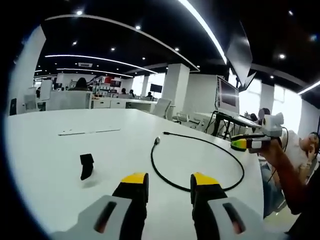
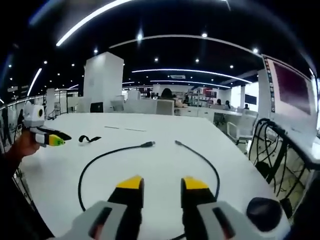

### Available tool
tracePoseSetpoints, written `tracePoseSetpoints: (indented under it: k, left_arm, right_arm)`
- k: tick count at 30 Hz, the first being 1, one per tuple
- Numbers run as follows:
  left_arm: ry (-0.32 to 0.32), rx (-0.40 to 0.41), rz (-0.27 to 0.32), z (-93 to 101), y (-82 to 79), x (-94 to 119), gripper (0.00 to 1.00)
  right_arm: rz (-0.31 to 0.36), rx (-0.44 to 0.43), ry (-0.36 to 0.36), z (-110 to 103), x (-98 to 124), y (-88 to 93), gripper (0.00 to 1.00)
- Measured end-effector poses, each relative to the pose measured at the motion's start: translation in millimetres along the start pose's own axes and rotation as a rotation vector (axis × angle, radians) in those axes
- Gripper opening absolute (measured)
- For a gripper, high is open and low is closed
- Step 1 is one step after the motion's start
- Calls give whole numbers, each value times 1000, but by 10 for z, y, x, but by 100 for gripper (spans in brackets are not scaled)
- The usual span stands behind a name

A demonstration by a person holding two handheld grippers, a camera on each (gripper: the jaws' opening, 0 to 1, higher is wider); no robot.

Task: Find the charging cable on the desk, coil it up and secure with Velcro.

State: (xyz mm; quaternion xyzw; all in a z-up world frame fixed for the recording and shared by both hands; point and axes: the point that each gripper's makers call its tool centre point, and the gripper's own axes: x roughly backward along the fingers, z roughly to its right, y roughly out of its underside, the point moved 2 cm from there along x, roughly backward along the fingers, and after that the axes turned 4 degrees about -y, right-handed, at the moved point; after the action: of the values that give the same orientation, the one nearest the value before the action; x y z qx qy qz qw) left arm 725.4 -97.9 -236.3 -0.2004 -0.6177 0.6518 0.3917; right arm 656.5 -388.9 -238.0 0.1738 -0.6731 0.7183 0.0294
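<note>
Nearest, the left gripper (image 1: 169, 187) and right gripper (image 2: 158, 190) hang released above the white surface (image 1: 45, 155). Beyond them the black charging cable (image 1: 200, 145) lies in an open loop; the Velcro strap (image 1: 86, 165) lies apart. No readable writing.

Large white desk (image 1: 60, 165), surface glossy, far edge meeting an open office. Thin pale strip (image 1: 89, 132) flat near the desk's far edge. Monitor (image 1: 227, 96) on a stand just beyond the desk's right edge in the left gripper view; same screen (image 2: 292, 86) with black cables (image 2: 270, 150) hanging below in the right gripper view. White square pillar (image 2: 103, 75) behind the far edge. Office chair (image 2: 165, 107) beyond. Ceiling dark with long light strips (image 1: 205, 25).
</note>
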Motion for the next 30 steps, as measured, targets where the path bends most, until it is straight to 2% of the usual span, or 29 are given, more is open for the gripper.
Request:
tracePoseSetpoints:
  k: [10, 14, 18, 30]
  left_arm:
    - [11, 25, -15, 15, 36, -50, 33]
    - [15, 20, -24, 20, 46, -98, 29]
    - [42, -35, -38, 79, 63, -149, 29]
    - [42, -29, -22, 124, -7, -247, 30]
  right_arm:
    - [4, -4, 9, 46, -30, -37, 30]
    - [5, -4, 14, 76, -43, -55, 30]
    - [4, -5, 17, 94, -56, -57, 30]
    - [8, 0, 32, 151, -47, -81, 31]
